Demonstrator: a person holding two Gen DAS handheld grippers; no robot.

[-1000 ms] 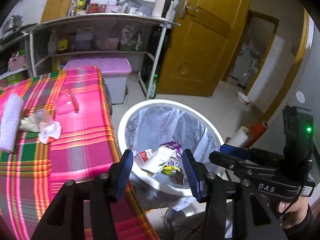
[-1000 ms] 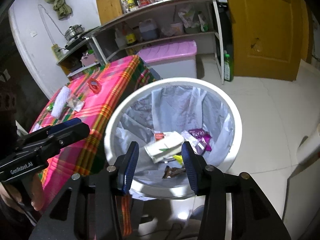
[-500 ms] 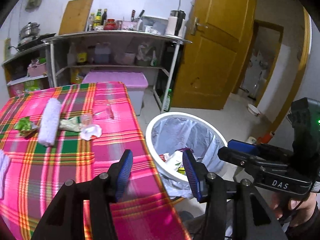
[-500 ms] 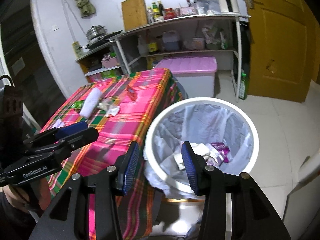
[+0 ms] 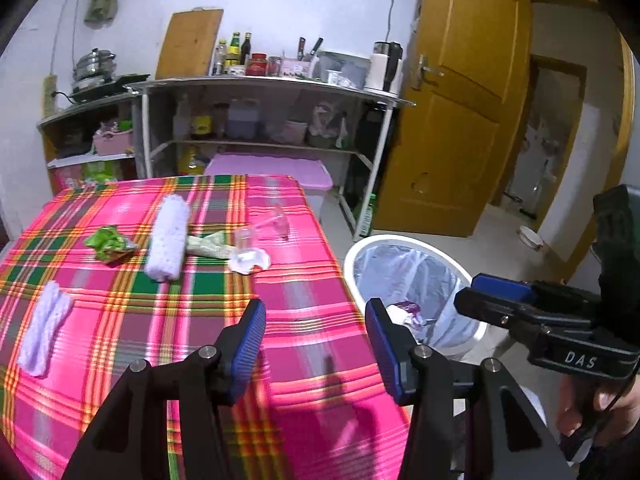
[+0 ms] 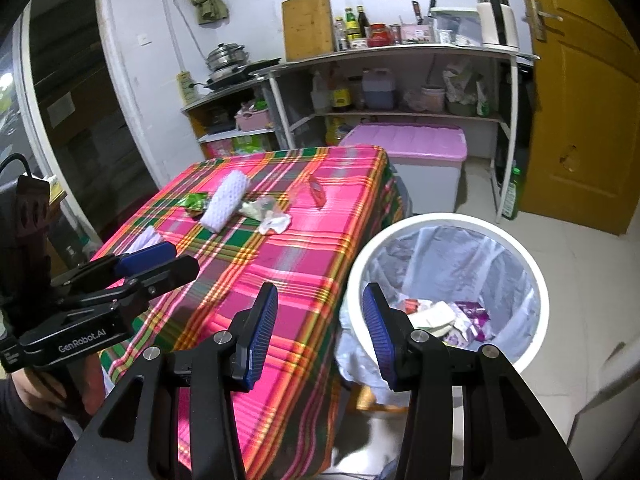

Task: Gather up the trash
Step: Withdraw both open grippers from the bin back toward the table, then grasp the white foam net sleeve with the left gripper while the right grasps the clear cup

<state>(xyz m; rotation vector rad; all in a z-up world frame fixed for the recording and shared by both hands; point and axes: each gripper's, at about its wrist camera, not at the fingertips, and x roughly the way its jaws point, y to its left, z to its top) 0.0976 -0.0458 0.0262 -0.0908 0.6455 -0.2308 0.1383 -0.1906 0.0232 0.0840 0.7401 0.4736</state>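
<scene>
Pink-plaid cloth covers the counter [image 5: 304, 320], where the leftover trash lies far from both empty, open claws: a crumpled white wrapper [image 5: 250, 261], a green wrapper [image 5: 107, 242] further left. The left claw [image 5: 316, 340] hovers over the counter's near edge and looks the nearer; the right claw [image 6: 320, 330] hangs between counter and bin [image 6: 532, 280].

One bin [image 5: 420, 276] stands beside one tabletop [image 5: 304, 320]. On the tabletop lie two white foam sleeves [image 5: 167, 236], one green wrapper [image 5: 107, 242], one crumpled tissue [image 5: 250, 261] and two clear cups [image 5: 245, 237].
</scene>
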